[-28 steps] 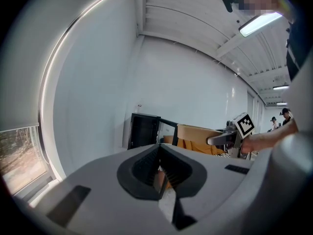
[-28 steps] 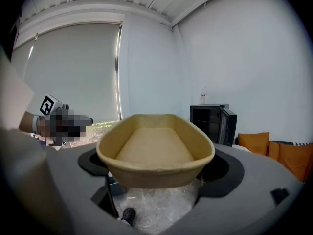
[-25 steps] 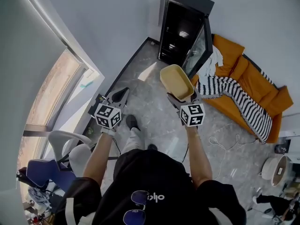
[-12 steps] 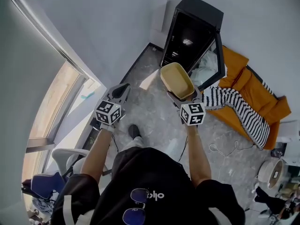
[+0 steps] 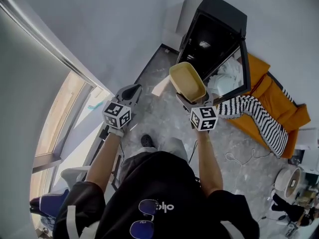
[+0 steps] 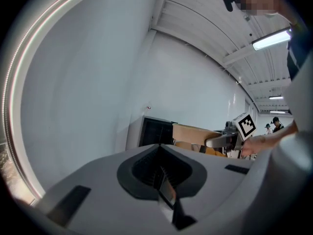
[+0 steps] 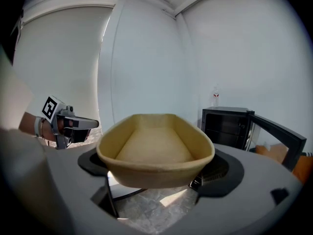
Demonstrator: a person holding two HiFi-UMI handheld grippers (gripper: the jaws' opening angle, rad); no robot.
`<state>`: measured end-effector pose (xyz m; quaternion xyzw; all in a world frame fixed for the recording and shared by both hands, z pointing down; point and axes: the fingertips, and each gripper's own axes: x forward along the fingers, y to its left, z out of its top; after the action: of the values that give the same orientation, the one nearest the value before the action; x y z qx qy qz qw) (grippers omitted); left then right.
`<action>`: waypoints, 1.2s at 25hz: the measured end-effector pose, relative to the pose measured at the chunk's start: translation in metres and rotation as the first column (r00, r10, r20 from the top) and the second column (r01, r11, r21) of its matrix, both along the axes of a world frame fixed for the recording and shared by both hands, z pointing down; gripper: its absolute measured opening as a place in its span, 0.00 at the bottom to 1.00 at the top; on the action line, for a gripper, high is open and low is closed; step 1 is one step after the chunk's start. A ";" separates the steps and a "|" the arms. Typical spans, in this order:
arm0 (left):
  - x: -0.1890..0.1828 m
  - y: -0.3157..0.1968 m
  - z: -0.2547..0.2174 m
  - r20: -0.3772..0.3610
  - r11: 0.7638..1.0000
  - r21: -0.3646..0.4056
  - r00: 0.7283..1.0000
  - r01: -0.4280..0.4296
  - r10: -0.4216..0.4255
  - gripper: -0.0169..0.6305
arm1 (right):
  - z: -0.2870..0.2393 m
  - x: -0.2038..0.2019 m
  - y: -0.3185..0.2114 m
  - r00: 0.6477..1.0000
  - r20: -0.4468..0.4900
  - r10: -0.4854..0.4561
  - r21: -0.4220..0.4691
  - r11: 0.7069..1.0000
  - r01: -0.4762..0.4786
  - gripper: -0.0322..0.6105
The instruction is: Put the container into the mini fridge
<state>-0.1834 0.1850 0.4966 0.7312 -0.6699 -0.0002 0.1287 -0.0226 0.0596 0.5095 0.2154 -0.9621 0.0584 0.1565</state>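
Marble floor (image 5: 158, 122), white corner. Container (image 5: 187, 81), clamped at its near end by my right gripper (image 5: 192, 100), hangs level near the open mini fridge (image 5: 212, 39). I would enter narrow-end first, clear of the door (image 5: 243, 71). Left gripper (image 5: 128, 92): jaws together, empty.

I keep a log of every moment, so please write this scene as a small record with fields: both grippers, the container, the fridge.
Right gripper: shut on the container, gripping its near end
Container state: beige, oval, empty, held upright
Left gripper: shut, holds nothing
Mini fridge: black, ahead of the container
Fridge door: open, swung to the right in the head view
Placement: not yet done; the container is outside the fridge
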 end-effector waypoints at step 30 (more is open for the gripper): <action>-0.121 -0.299 -0.016 0.050 0.996 -0.032 0.995 -0.082 0.083 0.04 | -0.015 -0.140 -0.287 0.998 0.048 0.032 -0.016 0.999 -0.031 0.89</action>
<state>-0.3043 -0.1137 0.4805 0.7560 -0.6421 0.0338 0.1226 -0.1628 -0.2272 0.4947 0.2277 -0.9617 0.0736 0.1339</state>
